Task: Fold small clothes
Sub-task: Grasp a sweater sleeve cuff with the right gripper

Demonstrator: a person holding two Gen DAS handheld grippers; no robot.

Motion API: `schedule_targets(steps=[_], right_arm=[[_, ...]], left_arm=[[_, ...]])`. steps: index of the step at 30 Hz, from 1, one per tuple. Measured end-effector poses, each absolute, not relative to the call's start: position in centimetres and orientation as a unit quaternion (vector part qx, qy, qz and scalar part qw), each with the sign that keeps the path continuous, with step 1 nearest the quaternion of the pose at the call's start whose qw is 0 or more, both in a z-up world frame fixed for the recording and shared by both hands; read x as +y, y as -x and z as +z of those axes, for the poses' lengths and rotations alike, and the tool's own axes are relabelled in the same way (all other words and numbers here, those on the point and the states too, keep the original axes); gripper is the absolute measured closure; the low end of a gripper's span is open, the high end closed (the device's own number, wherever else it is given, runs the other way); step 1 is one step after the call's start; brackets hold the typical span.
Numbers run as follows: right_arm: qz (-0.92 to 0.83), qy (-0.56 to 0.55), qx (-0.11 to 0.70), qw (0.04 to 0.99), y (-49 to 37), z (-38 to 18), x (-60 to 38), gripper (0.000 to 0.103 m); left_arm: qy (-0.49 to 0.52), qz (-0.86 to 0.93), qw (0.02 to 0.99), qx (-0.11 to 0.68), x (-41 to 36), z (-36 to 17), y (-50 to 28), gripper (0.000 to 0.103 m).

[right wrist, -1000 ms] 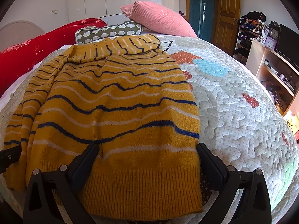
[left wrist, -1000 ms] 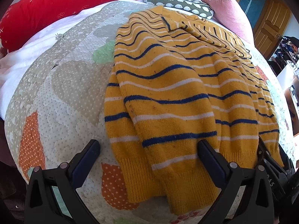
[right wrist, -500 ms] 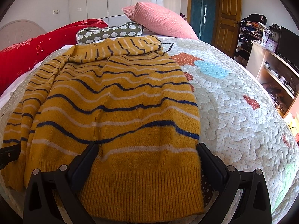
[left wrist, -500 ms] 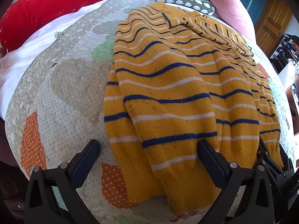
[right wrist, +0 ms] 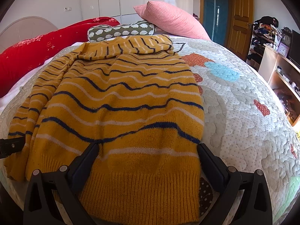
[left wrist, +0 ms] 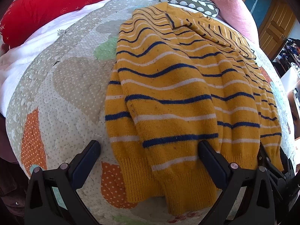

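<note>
On the quilted bedspread [right wrist: 243,112] a mustard sweater [right wrist: 121,103] with navy and white stripes is lying spread out, filling the centre of both views, its ribbed hem nearest the cameras at the bottom edge of the frames. In the left wrist view a sleeve [left wrist: 120,131] is lying folded along the left side of the body, with its cuff ending lower centre. The top of the sweater is lying bunched and folded over in the upper centre of the right wrist view.

The left gripper [left wrist: 149,150] is sitting at the bottom of its frame with jaws spread wide and gripping nothing; the left finger is hovering over bare quilt, and the right finger [left wrist: 211,161] is lying over the knit near the hem. The right gripper [right wrist: 146,153] is likewise splayed, grasping nothing, both fingers straddling the hem section at lower centre. Contact with the fabric cannot be told.

At the upper left a red bolster [right wrist: 37,56] is lying along the bed's edge. A patterned green cushion [right wrist: 121,31] is lying in the upper centre just behind the sweater. A pink pillow [right wrist: 168,20] is leaning beside it to the right. A wooden door [right wrist: 241,18] is standing at upper right, with shelving [right wrist: 281,65] at the right edge.
</note>
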State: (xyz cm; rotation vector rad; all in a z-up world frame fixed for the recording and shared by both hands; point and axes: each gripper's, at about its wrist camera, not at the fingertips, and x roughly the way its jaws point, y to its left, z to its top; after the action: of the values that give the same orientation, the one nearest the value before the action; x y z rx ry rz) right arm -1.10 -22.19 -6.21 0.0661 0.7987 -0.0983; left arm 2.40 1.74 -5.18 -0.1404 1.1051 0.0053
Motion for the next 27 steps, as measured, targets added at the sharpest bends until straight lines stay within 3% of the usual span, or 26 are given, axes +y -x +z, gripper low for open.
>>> schedule_targets(steps=[3, 7, 11, 16, 19, 22, 27], right_arm=[[-0.049, -0.031, 0.389, 0.919, 1.0, -6.2, -22.1, 0.000], [-0.043, -0.030, 0.395, 0.917, 0.8, -6.0, -22.2, 0.000], [-0.018, -0.027, 0.429, 0.902, 0.5, -4.4, -22.8, 0.005], [0.000, -0.006, 0.370, 0.929, 2.4, 0.9, -21.4, 0.009], [0.063, 0.018, 0.382, 0.922, 1.7, 2.8, -18.0, 0.022], [0.122, 0.001, 0.423, 0.898, -0.2, 2.3, -14.6, 0.036], [0.152, -0.024, 0.458, 0.876, -2.4, 0.4, -11.1, 0.036]], left_arm=[[0.078, -0.006, 0.845, 0.529, 2.3, -4.8, -2.4, 0.001], [0.091, -0.034, 0.850, 0.518, 3.0, -3.3, -1.6, 0.019], [0.088, -0.038, 0.874, 0.476, 4.7, -1.0, -0.1, 0.019], [0.077, -0.017, 0.894, 0.440, 7.9, 0.7, 0.6, 0.019], [0.072, -0.017, 0.900, 0.429, 9.4, 1.1, 0.5, 0.019], [0.071, -0.021, 0.900, 0.429, 10.6, 1.0, 0.6, 0.019], [0.081, -0.023, 0.898, 0.432, 12.1, 0.8, 1.2, 0.019]])
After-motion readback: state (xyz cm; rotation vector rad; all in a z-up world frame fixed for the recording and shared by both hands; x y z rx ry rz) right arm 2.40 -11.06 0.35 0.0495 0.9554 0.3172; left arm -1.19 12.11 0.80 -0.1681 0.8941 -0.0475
